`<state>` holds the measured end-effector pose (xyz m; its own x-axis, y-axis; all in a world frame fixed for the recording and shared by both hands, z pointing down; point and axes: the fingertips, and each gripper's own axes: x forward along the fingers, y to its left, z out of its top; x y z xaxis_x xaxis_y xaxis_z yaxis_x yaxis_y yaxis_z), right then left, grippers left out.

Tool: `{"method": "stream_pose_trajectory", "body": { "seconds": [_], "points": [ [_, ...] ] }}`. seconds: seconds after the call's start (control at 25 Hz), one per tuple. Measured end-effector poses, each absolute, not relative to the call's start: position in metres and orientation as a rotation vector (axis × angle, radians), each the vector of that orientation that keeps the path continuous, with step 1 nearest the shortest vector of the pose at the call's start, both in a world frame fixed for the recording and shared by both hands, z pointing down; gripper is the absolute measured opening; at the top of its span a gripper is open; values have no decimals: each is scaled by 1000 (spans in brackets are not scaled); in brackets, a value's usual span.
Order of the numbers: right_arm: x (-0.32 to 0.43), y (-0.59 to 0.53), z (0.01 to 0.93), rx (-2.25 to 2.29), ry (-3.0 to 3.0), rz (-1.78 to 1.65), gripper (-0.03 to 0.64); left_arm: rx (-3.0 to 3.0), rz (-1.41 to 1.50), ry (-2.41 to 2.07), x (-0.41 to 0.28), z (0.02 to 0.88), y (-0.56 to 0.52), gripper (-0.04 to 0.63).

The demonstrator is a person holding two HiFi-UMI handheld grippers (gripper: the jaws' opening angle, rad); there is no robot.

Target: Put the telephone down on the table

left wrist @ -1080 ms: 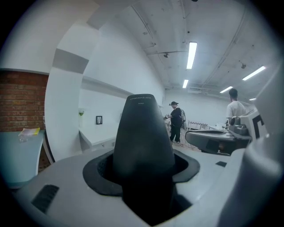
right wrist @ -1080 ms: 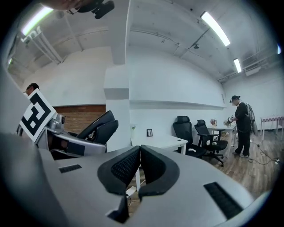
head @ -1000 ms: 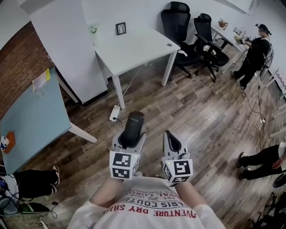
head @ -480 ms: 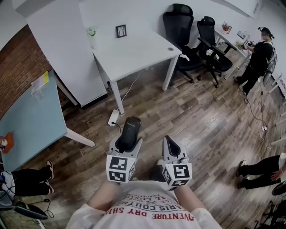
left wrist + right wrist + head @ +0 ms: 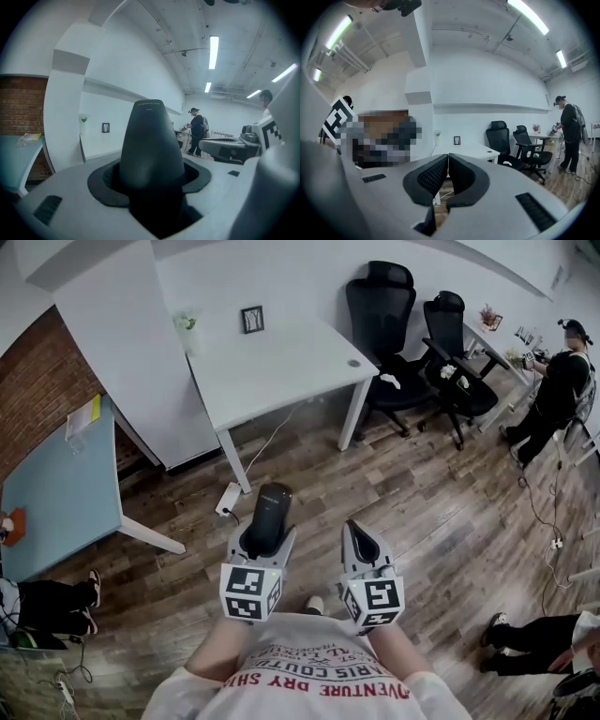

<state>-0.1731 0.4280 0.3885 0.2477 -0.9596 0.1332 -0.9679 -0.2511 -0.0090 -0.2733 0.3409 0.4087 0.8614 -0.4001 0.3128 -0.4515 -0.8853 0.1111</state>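
The telephone (image 5: pixel 268 512), a dark, smooth handset with a rounded, tapering end, is clamped between the jaws of the left gripper (image 5: pixel 264 538). It sticks out past their tips, over bare floor and short of the white table (image 5: pixel 281 367). The right gripper (image 5: pixel 357 532) is held alongside, its textured black pads pressed together on nothing. The carrying step is judged to be in hand; nothing is set down yet. Next, the gap to the white table is to be closed, the handset lowered onto that flat matte top, and only then let go. Wood-grain floor planks (image 5: pixel 422 493) are seen before the table, and a white power strip (image 5: pixel 226 499) near its front leg. A small framed picture (image 5: pixel 251 319) is seen at its far edge and black mesh chairs (image 5: pixel 389 315) to its right.
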Motion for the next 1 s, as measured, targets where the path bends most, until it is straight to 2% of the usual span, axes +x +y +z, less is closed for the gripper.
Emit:
{"method": "stream_pose_trajectory", "body": {
  "seconds": [0.44,1.0],
  "points": [
    [-89,419,395,2407,-1888,182,25,2861,468,-644,-191,414,340,291],
    [7,295,401,2447,-1811,211,25,2881,470,-526,-81,419,212,291]
  ]
}}
